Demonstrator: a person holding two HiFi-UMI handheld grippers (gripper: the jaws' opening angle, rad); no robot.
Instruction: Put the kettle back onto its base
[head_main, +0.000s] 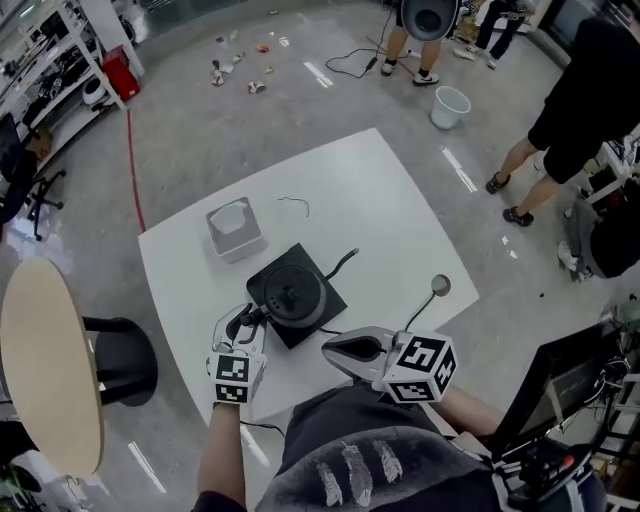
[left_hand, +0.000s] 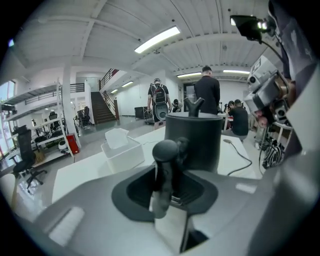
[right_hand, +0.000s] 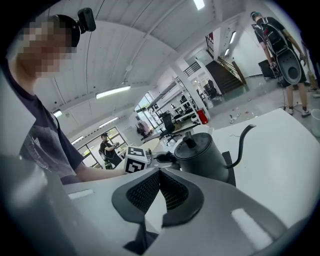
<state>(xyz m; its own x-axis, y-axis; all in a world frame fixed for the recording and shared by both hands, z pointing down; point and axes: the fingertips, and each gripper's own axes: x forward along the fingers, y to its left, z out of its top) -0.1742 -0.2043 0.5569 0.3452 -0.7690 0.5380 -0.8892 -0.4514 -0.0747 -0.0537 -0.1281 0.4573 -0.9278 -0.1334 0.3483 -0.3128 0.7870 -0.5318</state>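
The black gooseneck kettle (head_main: 290, 293) stands on its square black base (head_main: 326, 286) in the middle of the white table (head_main: 380, 200), spout toward the right. Its handle (left_hand: 167, 170) is upright between the jaws of my left gripper (head_main: 245, 322), and I see a sliver of room between it and each pad, so that gripper is open around it. In the left gripper view the kettle body (left_hand: 195, 140) rises just beyond my left gripper (left_hand: 167, 187). My right gripper (head_main: 330, 348) hovers near the table's front edge, shut and empty, right of the handle. In its own view the right gripper (right_hand: 160, 172) points at the kettle (right_hand: 200, 160).
A white tissue box (head_main: 235, 228) stands behind and left of the base. A small round piece on a cord (head_main: 439, 286) lies near the table's right edge, and a thin wire (head_main: 293, 203) lies farther back. A round beige table (head_main: 45, 360) stands left; people stand far right.
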